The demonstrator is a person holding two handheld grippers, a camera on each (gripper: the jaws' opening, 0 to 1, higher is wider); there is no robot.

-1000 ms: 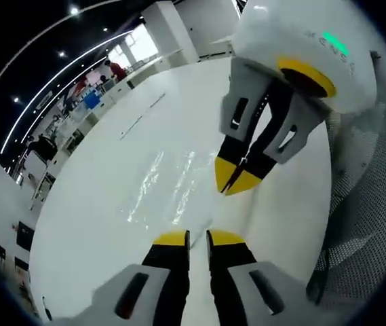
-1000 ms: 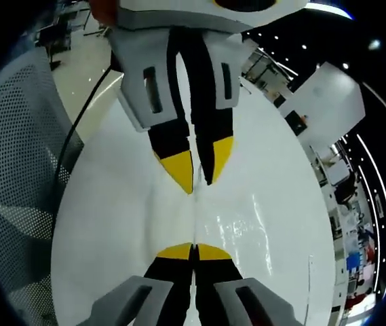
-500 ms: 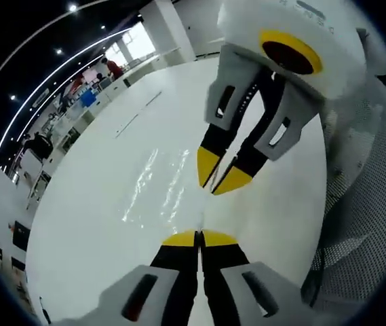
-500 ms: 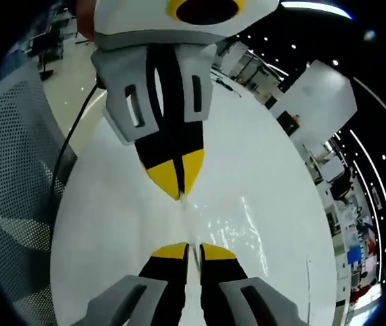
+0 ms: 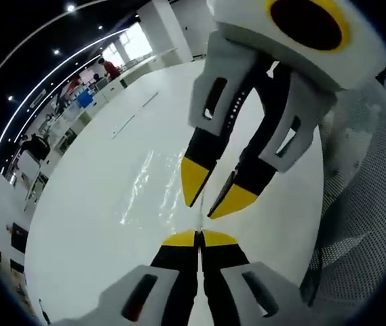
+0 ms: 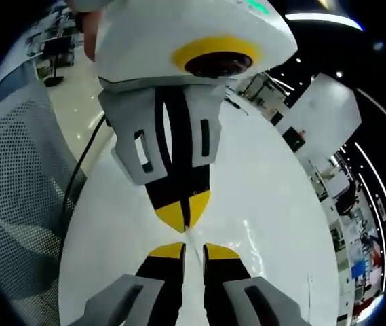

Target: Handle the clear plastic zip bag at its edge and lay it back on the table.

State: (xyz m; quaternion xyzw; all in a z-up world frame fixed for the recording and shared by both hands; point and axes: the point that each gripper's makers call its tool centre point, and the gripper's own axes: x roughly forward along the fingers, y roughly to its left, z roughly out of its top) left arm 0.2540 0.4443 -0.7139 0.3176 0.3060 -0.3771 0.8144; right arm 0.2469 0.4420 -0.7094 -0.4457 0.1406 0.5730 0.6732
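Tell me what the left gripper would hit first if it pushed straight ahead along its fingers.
Most likely the right gripper, whose yellow-tipped fingers stand open directly ahead of the left gripper. The clear zip bag edge lies between them on the white table; depth is uncertain.

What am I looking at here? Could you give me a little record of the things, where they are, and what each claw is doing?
Surface: white table
Item: clear plastic bag, lying mostly flat on the table
Left gripper: jaws shut, seemingly pinching the bag's near edge
Right gripper: jaws open, tips just above that same edge, facing the left gripper
Beside the table: mesh chair
Background: large bright room with desks and people far off
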